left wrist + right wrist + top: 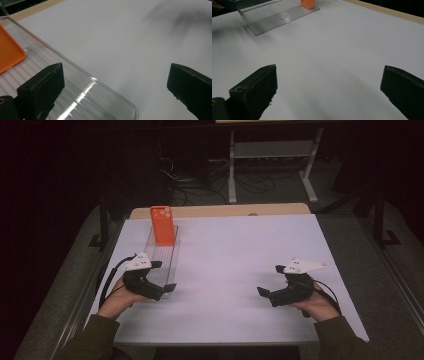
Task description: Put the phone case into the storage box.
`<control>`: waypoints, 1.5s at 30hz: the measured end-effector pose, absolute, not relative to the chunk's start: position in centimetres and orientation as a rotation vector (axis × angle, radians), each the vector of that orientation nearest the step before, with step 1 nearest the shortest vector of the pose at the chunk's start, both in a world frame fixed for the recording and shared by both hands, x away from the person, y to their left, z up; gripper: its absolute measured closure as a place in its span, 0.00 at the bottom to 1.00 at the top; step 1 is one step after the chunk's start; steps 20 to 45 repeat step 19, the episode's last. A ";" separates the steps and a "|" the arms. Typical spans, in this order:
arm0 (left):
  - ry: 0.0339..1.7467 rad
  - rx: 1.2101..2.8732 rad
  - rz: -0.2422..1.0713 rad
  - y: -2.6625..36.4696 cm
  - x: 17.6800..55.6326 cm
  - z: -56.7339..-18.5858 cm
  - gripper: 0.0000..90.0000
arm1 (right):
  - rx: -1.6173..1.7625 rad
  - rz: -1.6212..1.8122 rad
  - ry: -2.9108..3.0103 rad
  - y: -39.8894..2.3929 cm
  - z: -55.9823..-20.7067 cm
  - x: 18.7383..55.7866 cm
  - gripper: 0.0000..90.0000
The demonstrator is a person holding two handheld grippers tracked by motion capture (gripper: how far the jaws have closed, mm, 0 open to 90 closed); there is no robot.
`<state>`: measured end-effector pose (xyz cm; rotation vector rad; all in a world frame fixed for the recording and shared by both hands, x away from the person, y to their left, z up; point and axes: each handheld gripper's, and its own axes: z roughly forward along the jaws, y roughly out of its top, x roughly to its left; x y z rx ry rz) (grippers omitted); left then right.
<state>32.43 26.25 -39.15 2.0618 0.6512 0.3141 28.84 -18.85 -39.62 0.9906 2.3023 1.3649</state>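
Both grippers' fingers gape; the left gripper (pixel 162 276), lower left, straddles the clear tray (pixel 107 90) rim and may tip the orange phone case (pixel 163 225).

Both sleeves (pixel 95 335) are olive green. Each black gripper (pixel 162 276) carries a white three-cornered top plate (pixel 138 262). A black cable (pixel 111 272) trails from each.

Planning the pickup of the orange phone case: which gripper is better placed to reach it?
Probably left. The left gripper hangs open over the clear tray holding the orange phone case; the right gripper is across the table.
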 end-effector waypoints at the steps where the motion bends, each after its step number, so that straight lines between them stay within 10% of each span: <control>1: 0.657 2.059 0.310 26.2 32.4 -39.2 0.01 | 0.990 1.366 2.301 -18.9 -39.6 28.9 0.00; 45: 0.658 2.062 0.300 26.5 32.5 -39.3 0.01 | 0.992 1.358 2.306 -19.0 -39.7 28.9 0.00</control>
